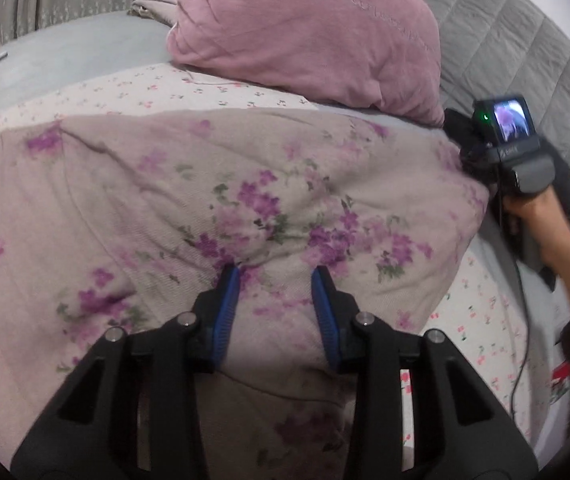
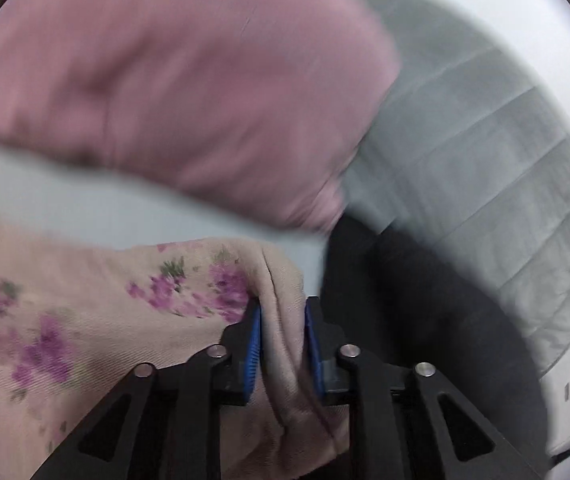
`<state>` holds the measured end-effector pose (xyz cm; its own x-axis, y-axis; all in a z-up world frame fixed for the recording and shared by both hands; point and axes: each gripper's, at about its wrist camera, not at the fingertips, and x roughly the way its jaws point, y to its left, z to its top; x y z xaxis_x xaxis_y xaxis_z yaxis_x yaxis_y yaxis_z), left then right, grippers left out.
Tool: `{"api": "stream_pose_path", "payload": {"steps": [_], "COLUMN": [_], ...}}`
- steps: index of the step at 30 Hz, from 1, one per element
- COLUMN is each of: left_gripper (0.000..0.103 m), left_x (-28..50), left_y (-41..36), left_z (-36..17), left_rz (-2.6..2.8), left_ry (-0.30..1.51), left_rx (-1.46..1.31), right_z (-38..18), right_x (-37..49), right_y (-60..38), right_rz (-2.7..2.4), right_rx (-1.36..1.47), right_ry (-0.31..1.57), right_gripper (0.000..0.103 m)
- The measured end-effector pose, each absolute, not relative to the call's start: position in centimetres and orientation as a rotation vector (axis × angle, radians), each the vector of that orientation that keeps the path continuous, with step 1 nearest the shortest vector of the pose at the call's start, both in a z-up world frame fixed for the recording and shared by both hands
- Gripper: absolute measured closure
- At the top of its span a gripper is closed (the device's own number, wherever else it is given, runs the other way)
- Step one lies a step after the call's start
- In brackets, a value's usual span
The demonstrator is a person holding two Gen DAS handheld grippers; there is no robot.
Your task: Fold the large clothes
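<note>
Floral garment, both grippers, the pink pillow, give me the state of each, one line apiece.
Floral garment: spread on the bed, bunched where gripped.
Left gripper: jaws part open, fabric bulging between them; grip uncertain.
Right gripper: shut on a gathered fold of the floral garment.
Pink pillow: resting on the bed beyond the garment, ungripped.

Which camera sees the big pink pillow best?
The left wrist view. There the pink pillow is sharp and nearly whole, resting on the bed above the flowery garment. The right wrist view shows only part of it, blurred, filling the upper left.
</note>
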<state>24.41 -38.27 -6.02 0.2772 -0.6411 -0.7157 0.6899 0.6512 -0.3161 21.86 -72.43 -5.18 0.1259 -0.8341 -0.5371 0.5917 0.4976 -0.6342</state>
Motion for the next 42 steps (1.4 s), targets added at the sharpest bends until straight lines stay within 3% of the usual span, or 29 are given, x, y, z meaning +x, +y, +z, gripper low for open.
{"api": "stream_pose_path", "payload": {"steps": [3, 5, 9, 14, 19, 22, 25, 28, 33, 36, 38, 42], "left_gripper": [0.063, 0.063, 0.063, 0.063, 0.063, 0.062, 0.061, 0.06, 0.06, 0.057, 0.054, 0.038], "left_x": [24.1, 23.9, 24.2, 24.6, 24.8, 24.6, 24.5, 24.3, 23.0, 22.6, 22.4, 22.2], "left_y": [-37.7, -38.2, -38.4, -37.9, -37.7, -37.9, -37.8, -37.5, -37.3, -38.3, -38.6, -38.7], "left_z": [-5.9, -5.8, -6.0, -6.1, -6.2, -6.1, -6.0, -5.3, -3.9, -5.6, -5.7, -5.6], "left_rz": [-0.895, -0.888, -0.885, -0.907, -0.925, -0.921, -0.926, -0.935, -0.975, -0.989, -0.993, -1.046], "left_ry": [0.926, 0.92, 0.918, 0.93, 0.941, 0.932, 0.925, 0.917, 0.871, 0.923, 0.917, 0.916], "left_rx": [0.054, 0.071, 0.077, 0.04, 0.018, 0.034, 0.037, 0.042, 0.094, 0.177, 0.193, 0.19], "right_z": [-2.4, 0.9, 4.7, -0.1, -5.9, -6.2, -5.7, -4.4, -3.2, -4.7, -6.2, -7.0], "right_x": [19.8, 18.3, 17.1, 21.7, 21.5, 18.1, 17.4, 17.4, 20.8, 23.2, 23.1, 20.2], "right_y": [-71.8, -69.6, -61.2, -51.9, -59.8, -69.1, -72.7, -71.8, -62.4, -56.5, -55.1, -60.1], "right_rz": [-1.042, -1.007, -0.603, -0.217, -0.44, -0.591, -0.882, -0.96, -0.536, -0.344, -0.344, -0.455], "right_rx": [-0.149, -0.105, 0.039, 0.055, 0.098, 0.305, 0.119, 0.068, 0.203, 0.131, 0.058, 0.106], "right_ry": [0.833, 0.692, 0.555, 0.676, 0.787, 0.77, 0.83, 0.818, 0.758, 0.81, 0.845, 0.809], "right_gripper": [0.069, 0.052, 0.048, 0.046, 0.047, 0.046, 0.046, 0.044, 0.039, 0.033, 0.033, 0.026]}}
